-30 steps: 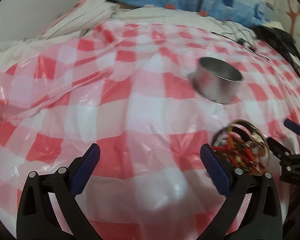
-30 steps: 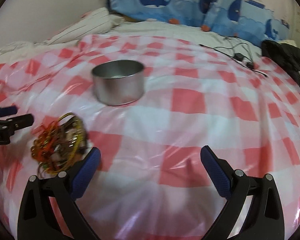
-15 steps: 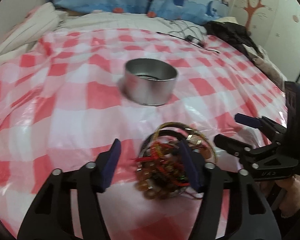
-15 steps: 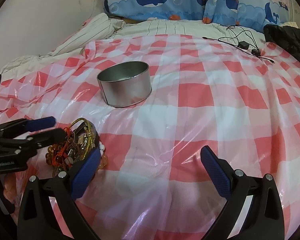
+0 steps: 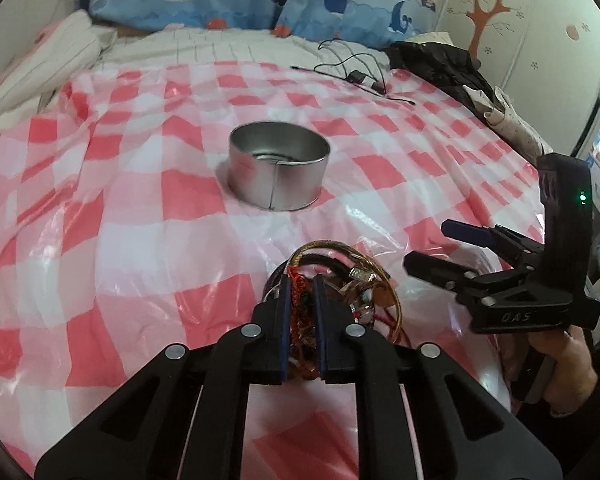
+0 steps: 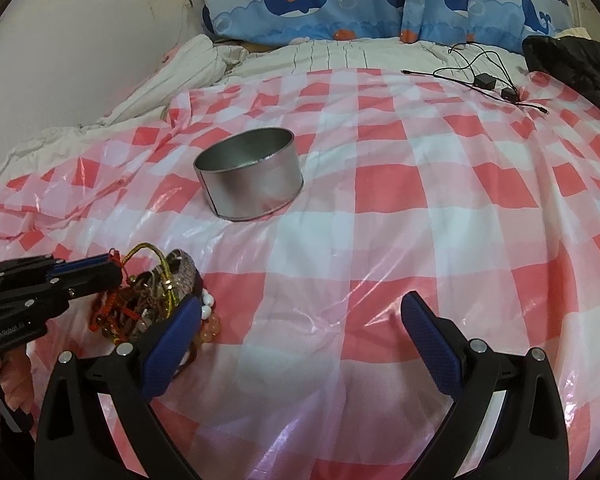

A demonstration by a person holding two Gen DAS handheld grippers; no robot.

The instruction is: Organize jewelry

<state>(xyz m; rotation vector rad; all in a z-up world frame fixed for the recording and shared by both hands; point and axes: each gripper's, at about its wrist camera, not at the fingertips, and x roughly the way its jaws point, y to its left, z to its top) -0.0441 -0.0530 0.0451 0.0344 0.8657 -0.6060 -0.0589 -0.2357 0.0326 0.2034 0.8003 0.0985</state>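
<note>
Right wrist view, left to right: left tool (image 6: pixel 114 270) at the left edge, jaws closing, pads pinching red cord in the jewelry tangle (image 6: pixel 152 300) lying on the red-checked plastic sheet (image 6: pixel 380 200) on the bed, lower left of frame. Beads of the tangle lie just beside one blue pad. Metal tin (image 6: pixel 249 178) upright, open-topped, centre-left, apart from the tangle. Right tool (image 6: pixel 300 312) bottom centre, jaws wide apart, nothing between them. Black cables (image 6: pixel 480 72) upper right.
</note>
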